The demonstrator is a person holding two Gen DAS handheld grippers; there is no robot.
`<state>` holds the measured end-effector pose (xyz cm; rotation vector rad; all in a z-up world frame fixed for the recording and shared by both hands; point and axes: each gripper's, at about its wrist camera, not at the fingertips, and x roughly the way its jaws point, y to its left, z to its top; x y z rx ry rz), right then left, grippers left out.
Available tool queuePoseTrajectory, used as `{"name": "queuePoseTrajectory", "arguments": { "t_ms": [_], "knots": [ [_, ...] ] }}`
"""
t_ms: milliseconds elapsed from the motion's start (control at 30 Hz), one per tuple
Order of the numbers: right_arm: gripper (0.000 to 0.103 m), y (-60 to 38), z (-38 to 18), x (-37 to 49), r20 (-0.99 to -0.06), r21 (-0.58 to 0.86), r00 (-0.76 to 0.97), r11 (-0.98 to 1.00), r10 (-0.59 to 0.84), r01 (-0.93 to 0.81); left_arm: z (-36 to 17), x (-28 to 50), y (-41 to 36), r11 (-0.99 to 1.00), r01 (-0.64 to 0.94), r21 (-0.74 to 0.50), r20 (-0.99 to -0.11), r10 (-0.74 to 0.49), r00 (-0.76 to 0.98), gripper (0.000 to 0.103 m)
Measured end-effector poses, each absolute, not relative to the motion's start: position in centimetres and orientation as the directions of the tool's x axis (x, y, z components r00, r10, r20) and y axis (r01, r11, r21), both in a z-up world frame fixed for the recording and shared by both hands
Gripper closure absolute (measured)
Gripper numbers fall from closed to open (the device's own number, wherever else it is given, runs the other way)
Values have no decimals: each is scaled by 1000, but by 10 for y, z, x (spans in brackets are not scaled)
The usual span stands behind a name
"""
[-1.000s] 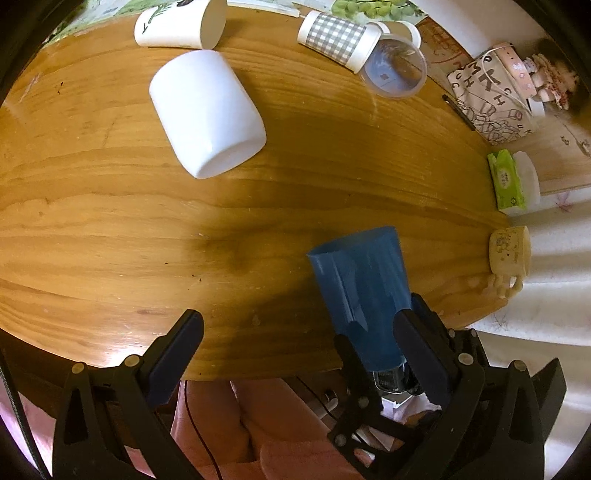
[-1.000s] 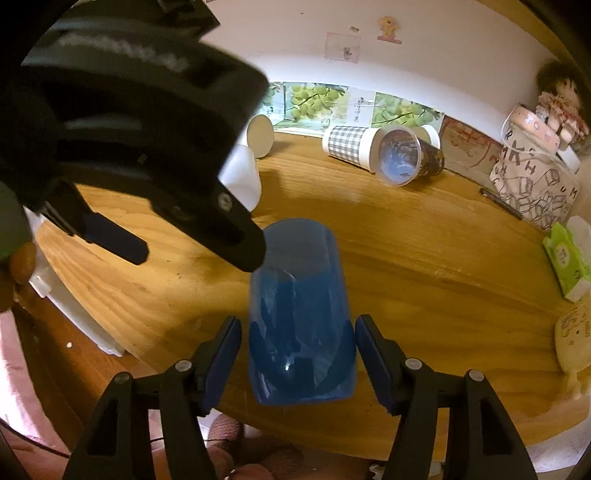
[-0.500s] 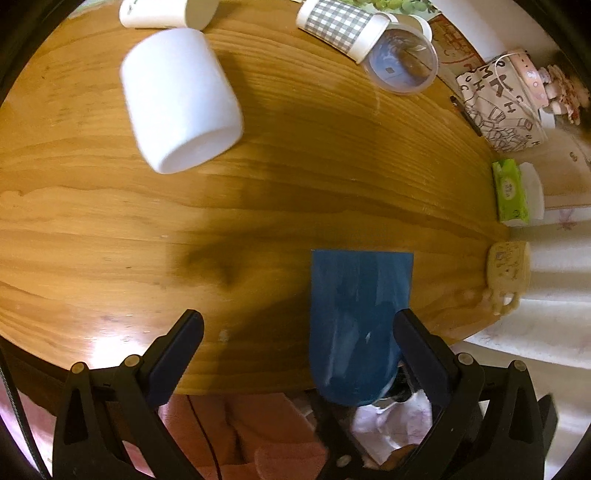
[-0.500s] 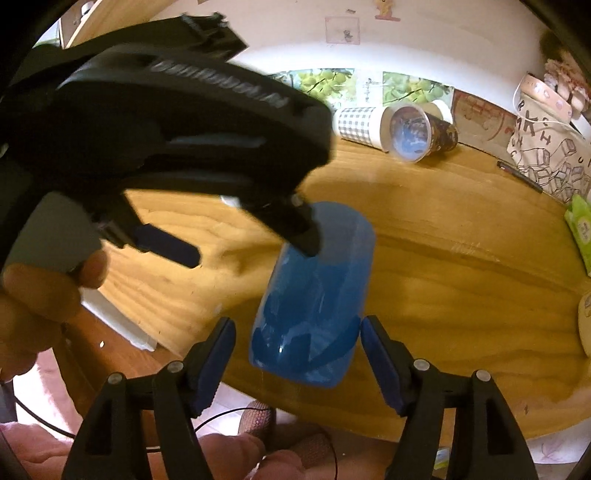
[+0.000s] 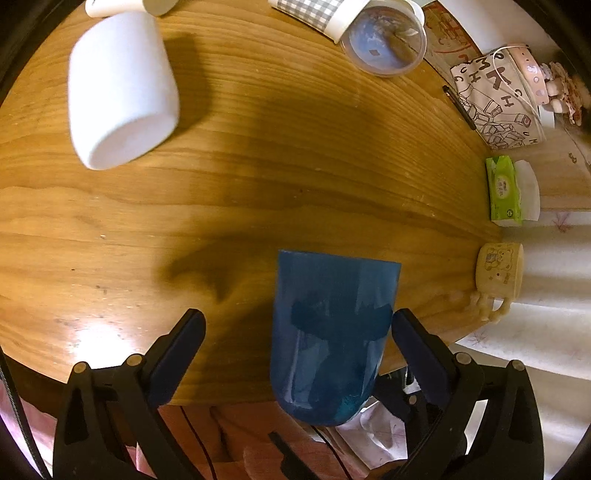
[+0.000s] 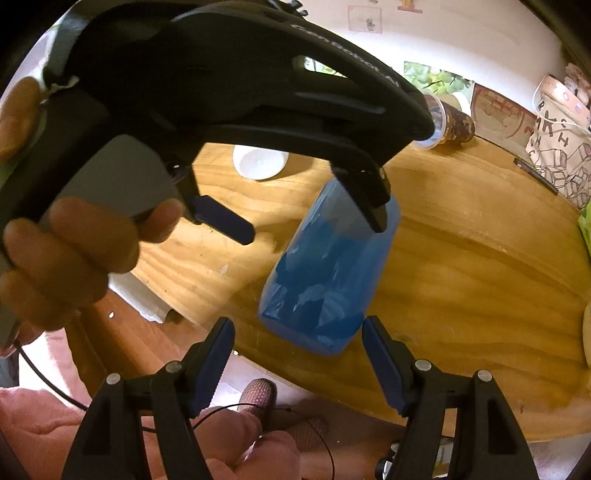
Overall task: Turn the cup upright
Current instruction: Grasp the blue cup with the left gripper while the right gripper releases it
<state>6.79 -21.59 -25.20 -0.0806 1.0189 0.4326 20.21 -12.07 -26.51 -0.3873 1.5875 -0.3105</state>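
Observation:
A translucent blue plastic cup (image 5: 332,332) lies on its side at the near edge of the round wooden table (image 5: 258,184), hanging partly over the edge. My left gripper (image 5: 299,332) is open, its fingers wide on either side of the cup; the right finger (image 5: 417,347) is close to the cup's wall. In the right wrist view the cup (image 6: 332,273) is tilted, with the left gripper's finger (image 6: 369,195) over its far end. My right gripper (image 6: 299,358) is open, just short of the cup's near end, not touching it.
A white cup (image 5: 118,92) lies on its side at the far left. A checked paper cup (image 5: 314,14) and a clear cup (image 5: 384,44) lie at the back. A patterned bag (image 5: 495,99), a pen (image 5: 460,107), a green tissue pack (image 5: 504,192) and a cream mug (image 5: 498,273) are at the right.
My right gripper has let go of the blue cup and drawn back from it. My left gripper has moved in over the cup, its fingers now straddling it.

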Motion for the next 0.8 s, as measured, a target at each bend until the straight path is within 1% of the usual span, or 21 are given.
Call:
{"name": "queuePoseTrajectory", "arguments": {
  "t_ms": [200, 433, 633, 800],
  "knots": [
    [31, -231, -254, 64, -845, 162, 420, 906, 331, -390, -268, 206, -134, 903, -60, -425, -903, -428, -34, 8],
    [31, -252, -255, 65, -861, 175, 395, 915, 321, -364, -273, 212, -147, 891, -74, -447, -890, -451, -58, 9],
    [31, -265, -255, 66, -867, 185, 394, 930, 306, -316, -278, 217, -157, 885, -75, -459, -883, -464, -70, 23],
    [31, -275, -257, 69, -870, 203, 383, 934, 309, -293, -277, 219, -164, 892, -57, -448, -890, -452, -65, 24]
  ]
}}
